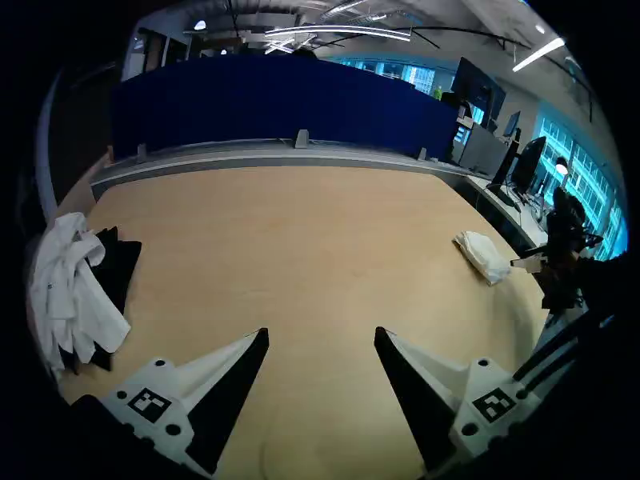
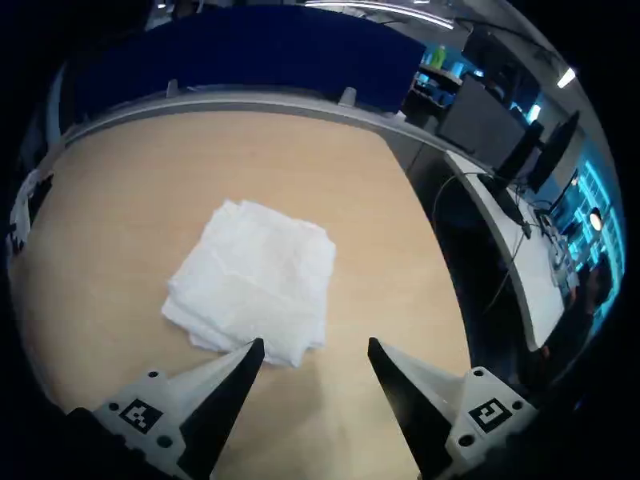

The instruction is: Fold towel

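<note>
A white towel, folded into a thick square, lies flat on the wooden table in the right gripper view. My right gripper hangs open just in front of it, its left fingertip at the towel's near edge, holding nothing. In the left gripper view the same folded towel shows small at the table's right edge, with the other gripper beside it. My left gripper is open over bare wood, far from the towel.
A heap of white and black cloths lies at the table's left edge. A blue partition and grey rail close off the far side. Desks with monitors stand beyond the right edge.
</note>
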The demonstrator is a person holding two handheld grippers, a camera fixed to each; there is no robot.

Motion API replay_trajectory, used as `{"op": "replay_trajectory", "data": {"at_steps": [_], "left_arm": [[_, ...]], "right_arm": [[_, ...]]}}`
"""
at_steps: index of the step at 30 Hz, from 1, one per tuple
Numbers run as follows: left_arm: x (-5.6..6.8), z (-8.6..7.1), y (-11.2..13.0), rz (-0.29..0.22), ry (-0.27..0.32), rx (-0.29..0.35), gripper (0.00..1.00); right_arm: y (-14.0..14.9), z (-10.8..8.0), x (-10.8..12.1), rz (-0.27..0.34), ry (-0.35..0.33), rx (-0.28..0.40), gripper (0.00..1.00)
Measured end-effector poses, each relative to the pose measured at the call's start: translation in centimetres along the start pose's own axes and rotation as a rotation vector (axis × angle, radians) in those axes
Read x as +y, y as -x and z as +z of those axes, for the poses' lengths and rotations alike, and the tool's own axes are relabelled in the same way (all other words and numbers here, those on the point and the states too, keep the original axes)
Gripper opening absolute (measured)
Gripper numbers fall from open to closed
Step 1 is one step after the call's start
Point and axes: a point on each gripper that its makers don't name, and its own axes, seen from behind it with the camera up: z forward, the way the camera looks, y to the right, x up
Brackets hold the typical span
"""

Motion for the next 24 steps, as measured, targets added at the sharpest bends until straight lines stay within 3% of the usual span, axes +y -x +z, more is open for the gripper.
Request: {"op": "replay_trajectory", "data": {"at_steps": [6, 12, 18, 24], "left_arm": [[0.1, 0.0, -0.2, 0.004, -0.002, 0.0, 0.98], [0.0, 0.0, 0.1, 0.008, -0.008, -0.005, 0.98], [-0.3, -0.1, 0.4, 0.013, -0.019, -0.011, 0.98], [-0.5, -0.1, 0.5, 0.007, -0.026, -0.012, 0.98]], "right_arm": [[-2.2, 1.0, -4.0, 0.013, -0.091, 0.049, 1.0], [-1.5, 3.2, -6.7, -0.01, -0.153, 0.026, 1.0], [1.2, 4.7, -7.8, -0.045, -0.2, -0.038, 1.0], [1.0, 4.3, -7.7, -0.093, -0.207, -0.03, 1.0]]}}
